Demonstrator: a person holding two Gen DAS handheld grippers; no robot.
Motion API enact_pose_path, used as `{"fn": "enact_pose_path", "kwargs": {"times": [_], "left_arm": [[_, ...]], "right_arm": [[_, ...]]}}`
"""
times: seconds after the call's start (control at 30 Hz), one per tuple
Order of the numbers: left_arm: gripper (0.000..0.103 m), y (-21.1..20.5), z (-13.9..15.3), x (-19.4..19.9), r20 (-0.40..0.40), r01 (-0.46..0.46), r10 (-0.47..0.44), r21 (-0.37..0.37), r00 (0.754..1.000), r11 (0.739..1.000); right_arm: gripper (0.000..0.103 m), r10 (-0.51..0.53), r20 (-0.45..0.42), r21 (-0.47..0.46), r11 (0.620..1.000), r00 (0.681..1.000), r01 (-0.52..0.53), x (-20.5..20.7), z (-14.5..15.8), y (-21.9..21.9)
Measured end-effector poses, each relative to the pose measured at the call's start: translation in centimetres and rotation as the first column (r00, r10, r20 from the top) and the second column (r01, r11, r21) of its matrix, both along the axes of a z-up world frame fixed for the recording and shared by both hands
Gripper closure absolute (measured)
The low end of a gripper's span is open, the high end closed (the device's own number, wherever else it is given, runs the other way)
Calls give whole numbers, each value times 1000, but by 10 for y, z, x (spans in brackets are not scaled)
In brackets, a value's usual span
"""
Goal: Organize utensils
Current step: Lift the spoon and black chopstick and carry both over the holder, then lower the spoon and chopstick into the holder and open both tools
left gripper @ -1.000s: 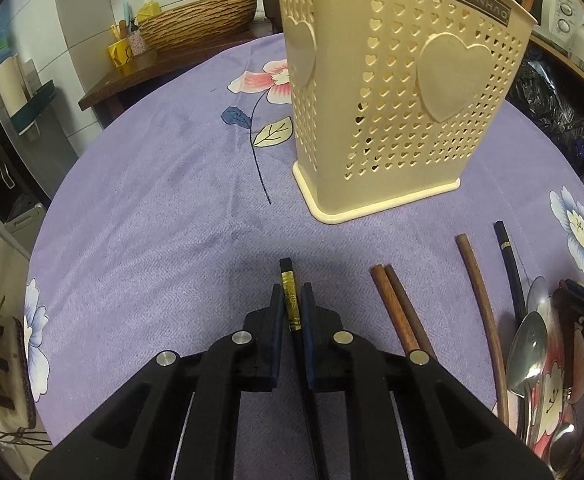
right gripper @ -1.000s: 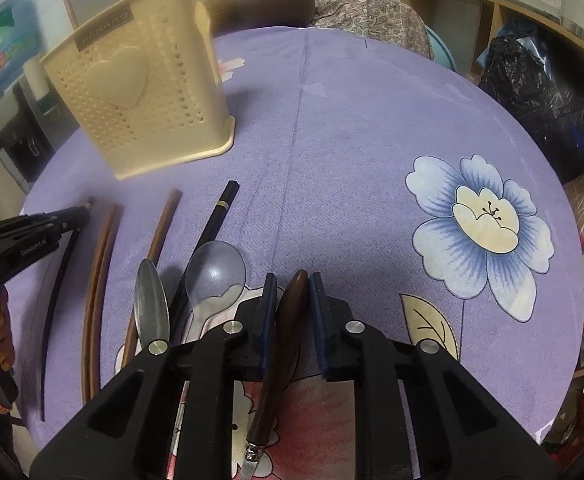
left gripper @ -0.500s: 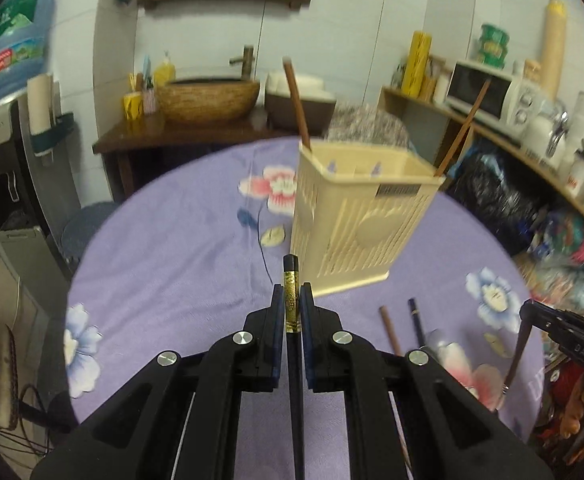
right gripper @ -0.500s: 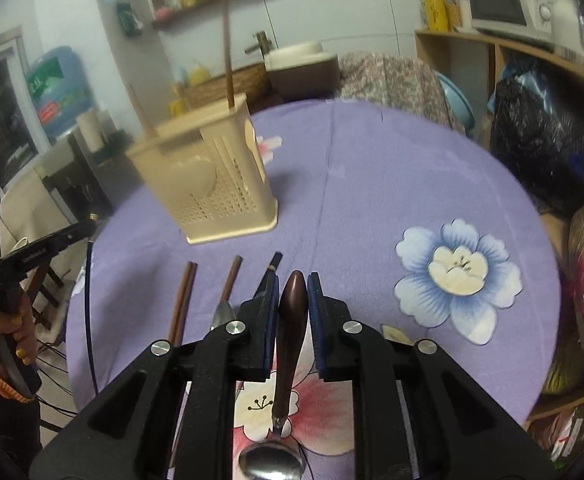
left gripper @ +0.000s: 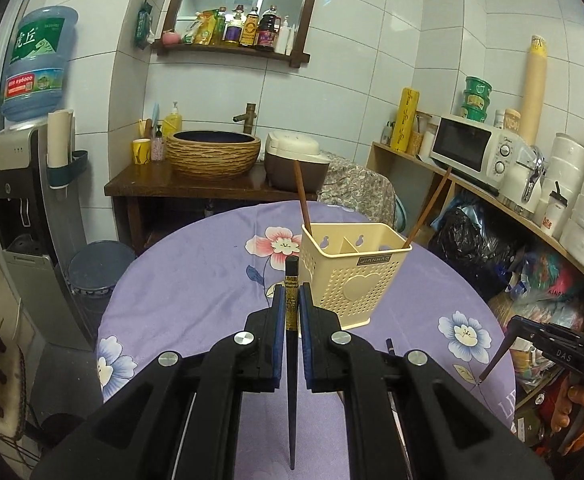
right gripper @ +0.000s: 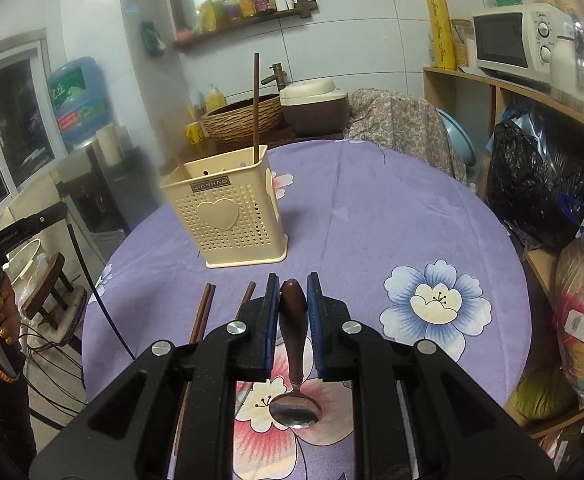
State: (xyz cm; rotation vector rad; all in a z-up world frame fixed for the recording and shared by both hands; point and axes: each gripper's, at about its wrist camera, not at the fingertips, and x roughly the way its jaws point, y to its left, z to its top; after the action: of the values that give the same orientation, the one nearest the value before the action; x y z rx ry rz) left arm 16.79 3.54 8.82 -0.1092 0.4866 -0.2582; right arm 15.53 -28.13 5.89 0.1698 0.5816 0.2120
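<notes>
My left gripper (left gripper: 290,295) is shut on a black chopstick (left gripper: 291,368) with a gold band, held in the air, its thin tip hanging down toward the camera. My right gripper (right gripper: 294,289) is shut on the dark wooden handle of a metal spoon (right gripper: 295,410), bowl hanging below. The cream perforated utensil holder (left gripper: 350,280) (right gripper: 227,222) stands upright on the purple cloth ahead of both grippers, with two brown chopsticks (left gripper: 303,199) leaning in it. More brown chopsticks (right gripper: 201,312) lie on the cloth below the right gripper.
The round table with a purple flowered cloth (right gripper: 392,224) has open cloth right of the holder. A wooden sink stand (left gripper: 207,184) and water dispenser (left gripper: 15,184) stand behind. Shelves with a microwave (left gripper: 472,148) and bags line the right. A stool (right gripper: 47,292) stands left.
Both grippers have risen well above the table with their utensils and tilted up, so the holder now sits lower and farther off. The grips stayed the same.
</notes>
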Motion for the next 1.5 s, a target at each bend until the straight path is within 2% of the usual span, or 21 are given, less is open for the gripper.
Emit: {"fn": "enact_pose_path", "kwargs": {"times": [0.2, 0.33, 0.47, 0.67, 0.73, 0.9, 1.03, 1.13, 1.23, 1.5], "left_arm": [[95, 0, 6, -3, 15, 18, -18, -6, 1000, 1000], [95, -2, 20, 0, 37, 29, -29, -11, 999, 1000], [95, -9, 47, 9, 73, 54, -52, -21, 996, 998], [95, -22, 101, 38, 139, 71, -63, -49, 988, 996], [95, -26, 120, 54, 161, 59, -47, -73, 986, 996], [95, -35, 139, 82, 189, 19, -3, -82, 982, 996], [95, -50, 127, 99, 221, -22, 32, -47, 975, 999], [95, -58, 109, 105, 214, -15, 21, -31, 977, 999], [95, -63, 85, 111, 179, -18, 17, 5, 984, 1000], [95, -57, 36, 122, 67, -4, 4, -1, 998, 1000]], "right_arm": [[88, 11, 25, -24, 1000, 1000, -10, -1, 9, 5], [88, 28, 55, -35, 999, 998, -26, 5, 24, 13], [88, 68, 97, -48, 997, 993, -63, 23, 56, 26], [88, 123, 163, -56, 992, 979, -116, 62, 121, 57], [88, 120, 194, -56, 992, 974, -111, 80, 144, 67], [88, 79, 245, -47, 996, 966, -69, 120, 178, 86], [88, 63, 244, -57, 997, 968, -51, 149, 172, 99], [88, 60, 226, -75, 996, 972, -44, 161, 151, 107], [88, 59, 202, -95, 995, 978, -41, 168, 124, 110], [88, 65, 127, -127, 991, 990, -49, 172, 71, 115]]}}
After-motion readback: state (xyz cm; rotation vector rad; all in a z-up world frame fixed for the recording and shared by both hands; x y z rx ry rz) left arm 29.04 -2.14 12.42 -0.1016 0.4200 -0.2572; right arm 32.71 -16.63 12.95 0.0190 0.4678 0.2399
